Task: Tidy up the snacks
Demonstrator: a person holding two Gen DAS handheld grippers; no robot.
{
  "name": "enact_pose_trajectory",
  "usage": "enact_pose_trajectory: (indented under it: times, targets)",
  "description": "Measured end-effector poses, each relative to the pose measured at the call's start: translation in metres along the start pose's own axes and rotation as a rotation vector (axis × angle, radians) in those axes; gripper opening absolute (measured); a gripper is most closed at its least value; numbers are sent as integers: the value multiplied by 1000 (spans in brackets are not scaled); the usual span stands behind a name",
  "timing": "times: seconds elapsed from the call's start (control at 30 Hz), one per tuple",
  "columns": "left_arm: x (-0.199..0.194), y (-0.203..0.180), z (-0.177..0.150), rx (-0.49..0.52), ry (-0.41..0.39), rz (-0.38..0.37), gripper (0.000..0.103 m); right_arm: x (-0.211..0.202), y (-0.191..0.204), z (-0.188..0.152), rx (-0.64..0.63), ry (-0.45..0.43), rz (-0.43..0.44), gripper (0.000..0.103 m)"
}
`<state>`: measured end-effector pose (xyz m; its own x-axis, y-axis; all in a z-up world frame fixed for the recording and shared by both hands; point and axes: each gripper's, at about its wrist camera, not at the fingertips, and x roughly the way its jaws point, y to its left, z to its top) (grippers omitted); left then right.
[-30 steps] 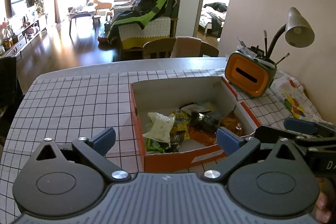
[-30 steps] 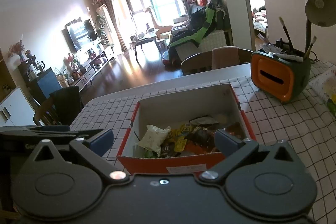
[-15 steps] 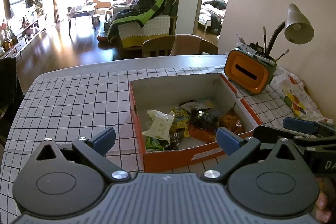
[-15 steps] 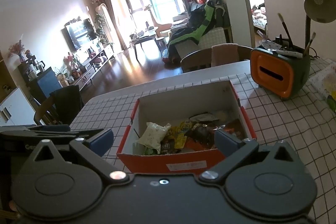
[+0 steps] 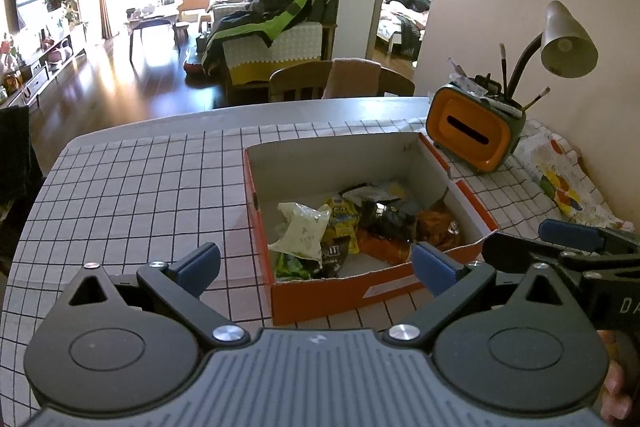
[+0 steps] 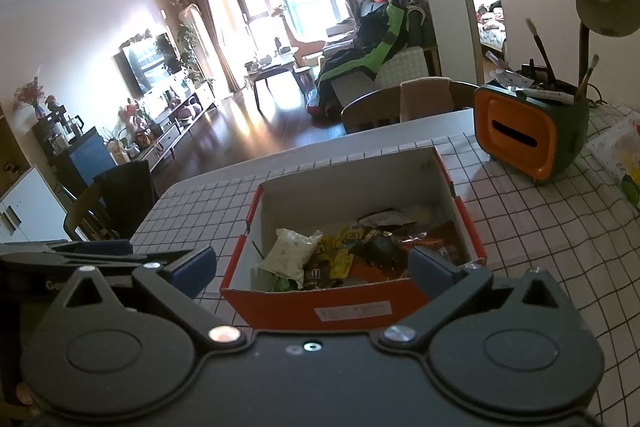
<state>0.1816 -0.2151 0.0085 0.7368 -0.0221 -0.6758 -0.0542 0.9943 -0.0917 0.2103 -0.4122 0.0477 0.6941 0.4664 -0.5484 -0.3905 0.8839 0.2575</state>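
I judge the job almost finished: the snacks [image 5: 352, 227] lie heaped in the orange box [image 5: 340, 293] on my checked desk [image 5: 132, 187], and I see none loose outside it. My left tongs [image 5: 316, 263] and right tongs [image 6: 312, 265] hang wide open and empty before the box. At two o'clock stand an orange organizer [image 5: 472, 135] and lamp [image 5: 568, 43], clear of my path.

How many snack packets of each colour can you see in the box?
Pale green packet: 1
Yellow packets: 1 or more, overlapping, hard to separate
Dark packets: 2 or more
Orange packets: 1 or more
Total: about 5 visible in the orange box, the pile hides more.
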Motion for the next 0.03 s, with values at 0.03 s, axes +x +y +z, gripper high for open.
enact_pose_trajectory:
  times: [0.03]
  targets:
    - [0,0,0,0,2,0,103,0,0,0,0,0,0,103]
